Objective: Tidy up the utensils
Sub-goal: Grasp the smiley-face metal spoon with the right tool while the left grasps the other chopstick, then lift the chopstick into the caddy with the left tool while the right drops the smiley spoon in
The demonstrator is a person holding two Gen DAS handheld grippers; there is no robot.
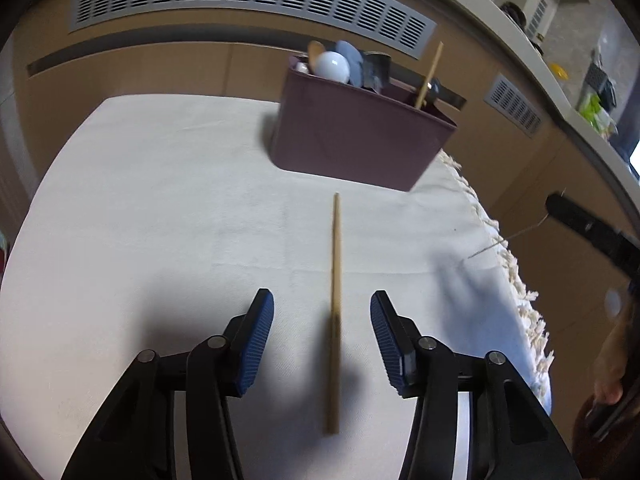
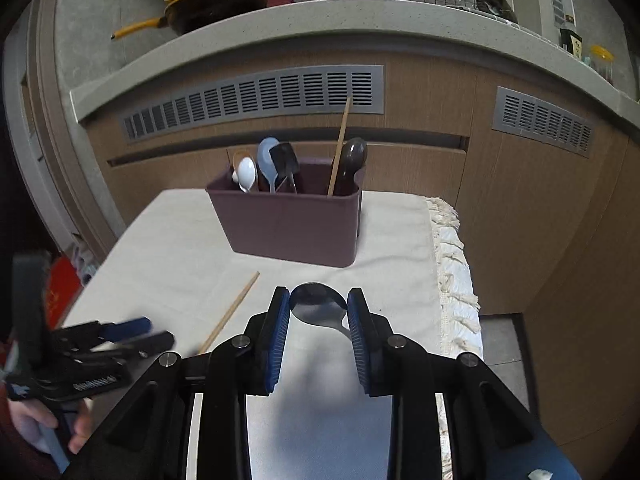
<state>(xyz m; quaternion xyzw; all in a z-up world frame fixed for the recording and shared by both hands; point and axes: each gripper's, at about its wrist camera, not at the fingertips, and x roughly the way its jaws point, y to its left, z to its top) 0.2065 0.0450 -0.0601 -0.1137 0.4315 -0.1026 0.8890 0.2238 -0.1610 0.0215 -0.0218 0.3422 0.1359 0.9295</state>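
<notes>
The left gripper (image 1: 322,334) hovers with jaws spread wide, a chopstick (image 1: 335,308) lying between them on the cloth (image 1: 160,200), touching neither pad. The right gripper (image 2: 319,336) pinches a metal spoon (image 2: 318,306) by its bowl. Both sit in front of the caddy (image 2: 288,224) — bare cloth lies between, and the fringed edge (image 2: 452,264) runs along the caddy's right.

It was a home kitchen — a pale stone countertop (image 2: 320,20) curved above wood-grain cabinets (image 2: 432,100) fitted with grey vent grilles (image 2: 256,100). A yellow-handled pan (image 2: 208,4) sat on the counter, with bottles (image 2: 572,40) further along, and a utensil caddy (image 2: 288,220) stood on a cloth-covered table (image 2: 168,248).
</notes>
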